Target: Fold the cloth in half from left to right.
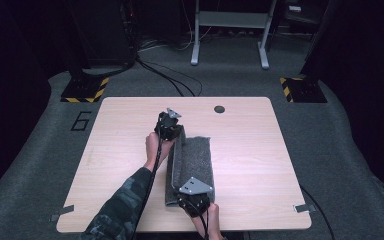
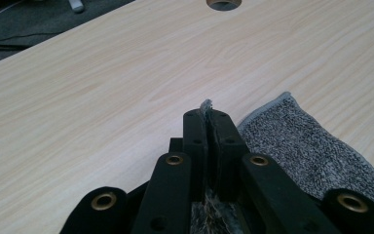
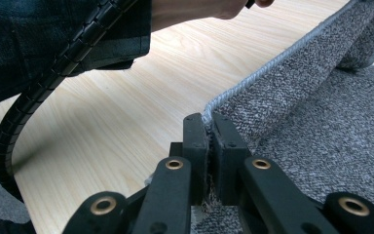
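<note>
You had both grippers clamped on the same long edge of the grey towel [image 1: 192, 165], which lay near the middle of the frame in the high view, on the wooden table [image 1: 250, 150]. The left gripper [image 1: 172, 131] held the far corner, just above the centre of that frame; the right gripper [image 1: 187, 197] held the near corner, low in the frame beside the table's front edge. Between them, the left strip of the cloth was lifted and stood up as a flap, while the rest lay flat.

In the left gripper view, your jaws were pressed together with the towel's bound hem [image 2: 206, 108] poking out from between their tips, and the flat part of the towel spread off to the lower right of the frame. In the right gripper view, the jaws were likewise closed on the hem [image 3: 208, 114], and the lifted edge ran away toward the upper right, sagging slightly along its length.

The cloth looked soft, light and limp, with a nubbly weave that should not slip readily from the pads. It would not keep any shape by itself, so the span between your two grips would likely droop unless you kept it taut. The stitched border seemed the firmest place to hold; pinching right at the corners, as you did, gave the best control over the fold line.
</note>
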The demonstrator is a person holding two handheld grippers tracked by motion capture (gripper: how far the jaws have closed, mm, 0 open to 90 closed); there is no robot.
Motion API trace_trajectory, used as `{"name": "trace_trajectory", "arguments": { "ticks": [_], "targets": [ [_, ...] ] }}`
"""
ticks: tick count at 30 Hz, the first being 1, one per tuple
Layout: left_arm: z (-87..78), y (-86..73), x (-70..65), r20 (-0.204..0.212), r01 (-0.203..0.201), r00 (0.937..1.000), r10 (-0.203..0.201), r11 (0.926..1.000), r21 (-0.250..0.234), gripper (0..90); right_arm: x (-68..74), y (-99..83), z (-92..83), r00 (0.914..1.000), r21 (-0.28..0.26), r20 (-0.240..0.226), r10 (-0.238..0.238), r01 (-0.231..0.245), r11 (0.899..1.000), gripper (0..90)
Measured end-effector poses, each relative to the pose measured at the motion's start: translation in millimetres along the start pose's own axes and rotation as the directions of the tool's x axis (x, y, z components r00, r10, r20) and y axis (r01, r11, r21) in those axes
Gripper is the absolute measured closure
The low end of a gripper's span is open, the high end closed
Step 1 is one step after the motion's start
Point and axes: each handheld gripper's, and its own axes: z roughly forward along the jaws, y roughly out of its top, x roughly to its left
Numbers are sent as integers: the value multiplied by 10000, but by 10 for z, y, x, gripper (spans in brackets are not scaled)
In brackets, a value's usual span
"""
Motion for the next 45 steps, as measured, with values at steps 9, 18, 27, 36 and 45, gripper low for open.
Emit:
{"name": "trace_trajectory", "arguments": {
  "ticks": [9,18,27,36,45],
  "targets": [
    [8,38,-77,84,84,9999,-82,9996,-288,861,-70,-69,-87,9994,56,292,178,-179,9998,858],
    [-294,-27,226,-458,716,9961,-749,9950,-701,862,-75,8,-79,9994,-153,321,-87,92,9998,860],
    [-415,-144,473,-812,1230,9883,-1288,9897,-731,858,58,206,81,9980,-197,37,-634,634,9978,861],
    [-207,-64,257,-403,840,9955,-854,9959,-341,857,-37,102,-48,9991,-135,364,-238,243,9996,859],
    [-74,-1,71,-158,575,9982,-578,9982,-183,856,-126,-22,-149,9984,-6,563,-10,10,10000,857]
  ]
}}
